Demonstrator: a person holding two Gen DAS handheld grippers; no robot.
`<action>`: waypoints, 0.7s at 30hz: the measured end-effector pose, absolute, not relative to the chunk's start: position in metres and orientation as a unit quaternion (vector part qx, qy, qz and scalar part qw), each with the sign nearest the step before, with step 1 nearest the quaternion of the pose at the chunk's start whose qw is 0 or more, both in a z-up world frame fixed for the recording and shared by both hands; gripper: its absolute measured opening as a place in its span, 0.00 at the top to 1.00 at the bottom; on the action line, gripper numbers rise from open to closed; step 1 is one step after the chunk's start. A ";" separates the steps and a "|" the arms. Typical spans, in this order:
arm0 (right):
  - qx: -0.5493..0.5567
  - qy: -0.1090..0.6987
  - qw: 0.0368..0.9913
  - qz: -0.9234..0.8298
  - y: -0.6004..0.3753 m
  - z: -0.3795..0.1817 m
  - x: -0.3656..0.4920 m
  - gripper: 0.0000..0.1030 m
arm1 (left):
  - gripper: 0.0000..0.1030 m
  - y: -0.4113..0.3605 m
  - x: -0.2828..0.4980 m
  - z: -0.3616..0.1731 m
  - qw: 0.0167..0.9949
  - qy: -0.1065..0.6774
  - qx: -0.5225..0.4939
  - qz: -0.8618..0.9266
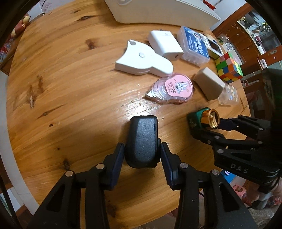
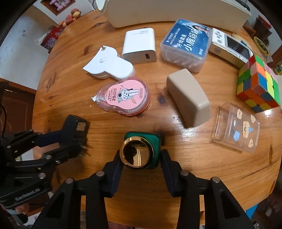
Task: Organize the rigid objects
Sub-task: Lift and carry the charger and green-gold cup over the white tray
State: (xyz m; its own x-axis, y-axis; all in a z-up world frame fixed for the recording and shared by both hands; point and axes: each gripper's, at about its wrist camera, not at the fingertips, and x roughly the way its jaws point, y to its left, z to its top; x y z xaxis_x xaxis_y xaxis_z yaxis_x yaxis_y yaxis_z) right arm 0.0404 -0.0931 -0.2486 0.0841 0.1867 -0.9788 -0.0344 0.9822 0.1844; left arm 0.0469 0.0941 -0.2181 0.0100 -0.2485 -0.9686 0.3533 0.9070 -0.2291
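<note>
A black power adapter (image 1: 142, 137) hangs a little above the round wooden table (image 1: 70, 88), and my left gripper (image 1: 142, 147) is shut on its two sides. The right wrist view shows the same adapter (image 2: 74, 130) at the left, held by the left gripper (image 2: 70, 141). A green bottle with a gold cap (image 2: 139, 155) stands upright on the table near its front edge. My right gripper (image 2: 141, 155) points down over it with a pad against each side of the bottle. In the left wrist view the bottle (image 1: 208, 118) is at the right, between the right gripper's fingers (image 1: 208, 135).
Behind lie a pink correction tape (image 2: 123, 96), a white tape measure (image 2: 109, 67), a white charger (image 2: 139, 45), a blue-lidded box (image 2: 186, 44), a beige case (image 2: 188, 96), a clear stickered cup (image 2: 236, 126), a colour cube (image 2: 257, 84), a small white device (image 2: 229, 45) and a white bin (image 2: 176, 12).
</note>
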 end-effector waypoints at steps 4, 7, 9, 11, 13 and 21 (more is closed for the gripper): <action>0.063 0.671 0.734 0.081 -0.095 -0.244 0.041 0.60 | 0.57 0.095 0.049 -0.203 0.714 0.664 0.039 -0.217; 0.068 0.665 0.739 0.080 -0.103 -0.228 0.039 0.60 | 0.57 0.092 0.055 -0.182 0.719 0.657 0.024 -0.225; 0.072 0.655 0.748 0.079 -0.109 -0.210 0.039 0.60 | 0.57 0.090 0.059 -0.164 0.727 0.647 0.012 -0.231; 0.073 0.644 0.758 0.076 -0.112 -0.194 0.041 0.60 | 0.57 0.090 0.065 -0.142 0.736 0.634 0.006 -0.237; 0.075 0.627 0.772 0.070 -0.120 -0.169 0.044 0.60 | 0.57 0.085 0.073 -0.121 0.746 0.621 0.008 -0.239; 0.063 0.551 0.830 0.067 -0.142 -0.052 0.084 0.60 | 0.57 0.050 0.128 -0.023 0.795 0.551 0.002 -0.255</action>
